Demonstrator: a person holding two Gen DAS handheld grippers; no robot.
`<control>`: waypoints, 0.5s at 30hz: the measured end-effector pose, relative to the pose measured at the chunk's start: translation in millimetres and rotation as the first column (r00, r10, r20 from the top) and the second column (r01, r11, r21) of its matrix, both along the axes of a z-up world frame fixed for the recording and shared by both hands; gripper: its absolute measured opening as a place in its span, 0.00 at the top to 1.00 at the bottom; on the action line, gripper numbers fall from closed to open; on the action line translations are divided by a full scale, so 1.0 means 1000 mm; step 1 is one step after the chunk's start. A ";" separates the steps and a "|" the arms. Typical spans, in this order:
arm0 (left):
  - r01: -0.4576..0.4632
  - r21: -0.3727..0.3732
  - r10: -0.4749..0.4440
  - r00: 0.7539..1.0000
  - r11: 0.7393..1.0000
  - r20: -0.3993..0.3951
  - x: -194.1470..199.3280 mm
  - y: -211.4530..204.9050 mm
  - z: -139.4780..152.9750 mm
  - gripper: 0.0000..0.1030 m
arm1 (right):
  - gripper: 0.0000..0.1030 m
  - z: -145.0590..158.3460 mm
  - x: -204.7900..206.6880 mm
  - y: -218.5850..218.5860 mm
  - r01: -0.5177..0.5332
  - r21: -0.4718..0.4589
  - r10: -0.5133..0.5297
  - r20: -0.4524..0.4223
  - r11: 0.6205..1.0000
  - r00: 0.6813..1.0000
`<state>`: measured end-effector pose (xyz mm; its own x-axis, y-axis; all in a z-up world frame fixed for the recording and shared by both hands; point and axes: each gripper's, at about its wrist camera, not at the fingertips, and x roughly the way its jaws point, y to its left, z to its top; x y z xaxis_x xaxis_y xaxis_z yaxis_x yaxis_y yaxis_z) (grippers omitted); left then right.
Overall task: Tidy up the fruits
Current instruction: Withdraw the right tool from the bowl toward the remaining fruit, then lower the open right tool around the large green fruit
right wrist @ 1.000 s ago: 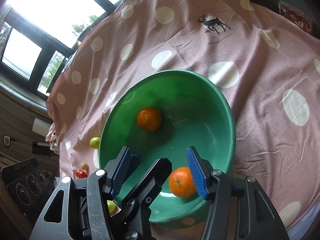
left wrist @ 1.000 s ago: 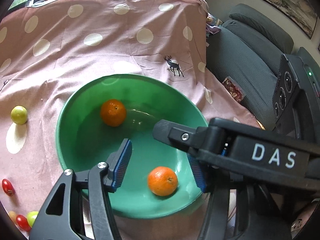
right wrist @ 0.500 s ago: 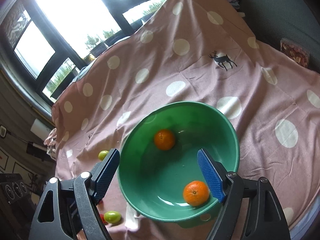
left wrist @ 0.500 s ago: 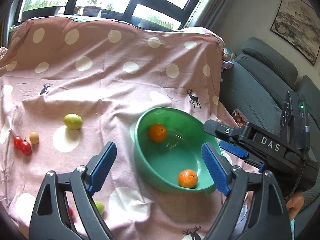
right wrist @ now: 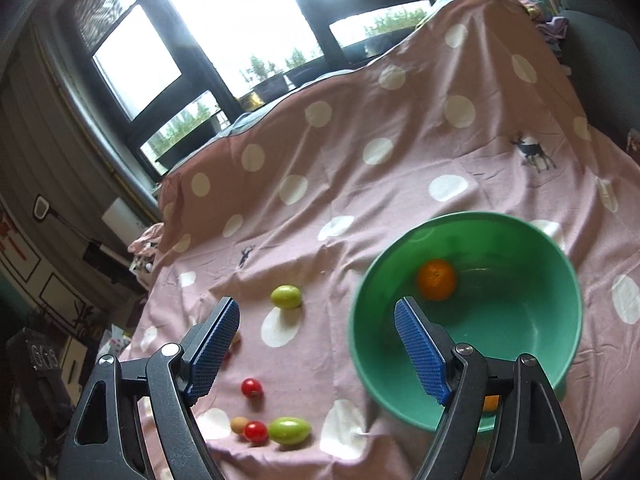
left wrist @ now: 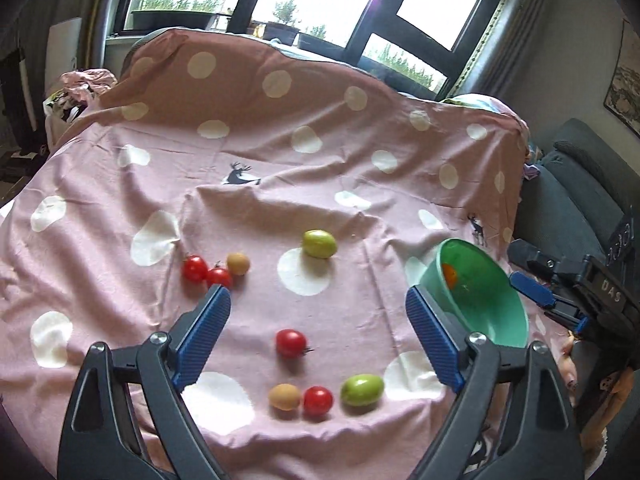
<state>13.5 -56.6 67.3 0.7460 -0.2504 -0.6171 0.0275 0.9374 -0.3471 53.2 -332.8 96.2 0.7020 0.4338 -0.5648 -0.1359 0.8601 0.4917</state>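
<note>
both sets of blue-padded fingers (left wrist: 202, 340) stand wide apart with nothing between them, which suits hands that are free to choose a next fruit. left to right in the left wrist view: two red tomatoes (left wrist: 206, 272) touch each other with a small tan fruit (left wrist: 238, 263) just beside them, far out on the pink dotted cloth (left wrist: 100, 240). near the left gripper (left wrist: 318, 340) a single red tomato (left wrist: 291, 343) lies alone, easy to reach, and closer still a tan fruit (left wrist: 284, 397), a red one (left wrist: 318, 400) and a green one (left wrist: 362, 390) sit in a row. another green fruit (left wrist: 319, 243) rests farther back. at the right, the green bowl (left wrist: 504, 320) holds an orange (left wrist: 450, 274); the right gripper (right wrist: 318, 354) hangs just over its near rim, empty. its view shows a second orange (right wrist: 490, 402) mostly hidden behind its finger. i judge the loose fruits are left to gather.
</note>
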 end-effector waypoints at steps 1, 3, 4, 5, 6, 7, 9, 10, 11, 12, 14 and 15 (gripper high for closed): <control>-0.006 0.005 0.006 1.000 1.000 -0.014 0.000 0.006 -0.007 0.13 | 0.22 -0.003 0.002 0.008 -0.029 0.005 0.029 -0.014 1.000 1.000; -0.015 0.014 0.016 0.999 1.000 -0.046 0.003 0.017 -0.019 0.13 | 0.22 -0.009 0.007 0.024 -0.079 0.004 0.080 -0.046 0.997 0.996; -0.034 0.014 0.035 0.998 0.999 -0.061 0.006 0.023 -0.024 0.13 | 0.22 -0.012 0.008 0.032 -0.100 0.003 0.100 -0.061 0.995 0.993; -0.054 0.007 0.055 0.996 0.998 -0.074 0.010 0.029 -0.028 0.13 | 0.22 -0.015 0.010 0.040 -0.118 -0.001 0.118 -0.078 0.993 0.990; -0.072 -0.002 0.071 0.993 0.997 -0.090 0.013 0.034 -0.031 0.13 | 0.22 -0.019 0.012 0.048 -0.139 -0.010 0.137 -0.098 0.990 0.986; -0.079 -0.010 0.078 0.991 0.997 -0.106 0.015 0.038 -0.035 0.14 | 0.22 -0.023 0.013 0.055 -0.162 -0.021 0.159 -0.120 0.986 0.980; -0.071 -0.042 0.065 0.989 0.997 -0.135 0.016 0.042 -0.042 0.14 | 0.22 -0.032 0.015 0.070 -0.209 -0.039 0.199 -0.177 0.977 0.964; -0.057 -0.063 0.047 0.987 0.996 -0.152 0.015 0.042 -0.047 0.14 | 0.22 -0.038 0.015 0.076 -0.230 -0.040 0.217 -0.207 0.972 0.954; -0.038 -0.080 0.024 0.985 0.996 -0.170 0.015 0.040 -0.050 0.15 | 0.22 -0.043 0.016 0.081 -0.252 -0.034 0.238 -0.232 0.967 0.943; -0.010 -0.094 -0.008 0.982 0.995 -0.189 0.015 0.037 -0.053 0.16 | 0.22 -0.049 0.016 0.086 -0.275 -0.028 0.260 -0.254 0.961 0.932; 0.055 -0.113 -0.078 0.975 0.992 -0.209 0.015 0.025 -0.055 0.21 | 0.22 -0.059 0.016 0.094 -0.311 -0.020 0.292 -0.294 0.950 0.910; 0.079 -0.119 -0.103 0.972 0.990 -0.209 0.013 0.019 -0.055 0.23 | 0.22 -0.064 0.017 0.096 -0.324 -0.019 0.302 -0.312 0.946 0.901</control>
